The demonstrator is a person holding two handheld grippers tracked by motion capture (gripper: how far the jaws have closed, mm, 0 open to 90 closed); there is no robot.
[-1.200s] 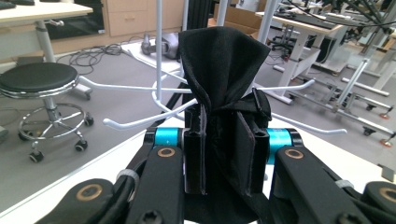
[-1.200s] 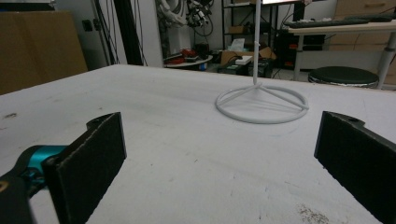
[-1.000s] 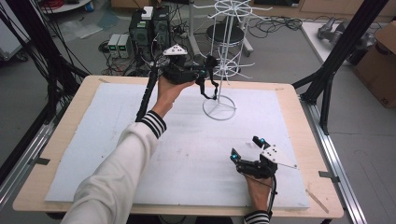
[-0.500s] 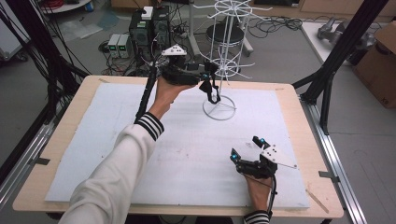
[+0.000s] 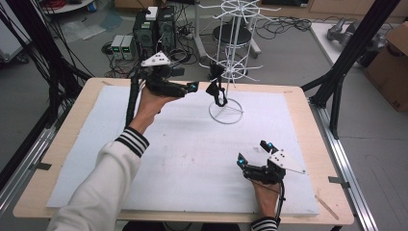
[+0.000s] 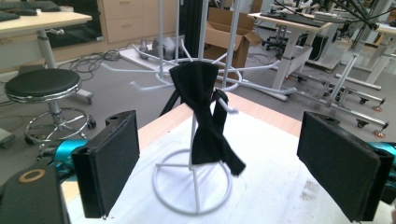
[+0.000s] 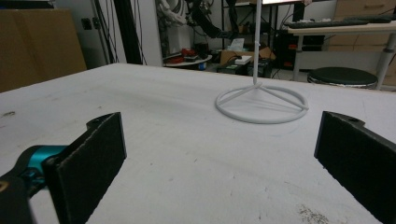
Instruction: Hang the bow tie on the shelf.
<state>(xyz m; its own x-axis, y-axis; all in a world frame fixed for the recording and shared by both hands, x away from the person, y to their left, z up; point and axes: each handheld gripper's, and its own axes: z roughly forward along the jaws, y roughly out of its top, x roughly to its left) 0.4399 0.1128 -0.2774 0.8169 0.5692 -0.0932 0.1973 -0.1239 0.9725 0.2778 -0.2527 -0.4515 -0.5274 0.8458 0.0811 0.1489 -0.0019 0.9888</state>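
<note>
My left tongs (image 5: 192,88) hang above the far part of the surface (image 5: 144,144), their jaws spread wide after just opening, with nothing between them. In the left gripper view the black cloth strip (image 6: 205,121) hangs just ahead of the left tongs, between the two pads yet clear of both — it is draped over a hook of the white wire rack (image 6: 196,168) and twisted around its upright. From the high view that black cloth strip (image 5: 217,89) hangs low on the rack (image 5: 231,72), at about three o'clock from my left tongs and near them. My right tongs (image 5: 251,155) rest low on the surface at about five o'clock from the rack's ring base, well apart from it — jaws wide, holding nothing.
</note>
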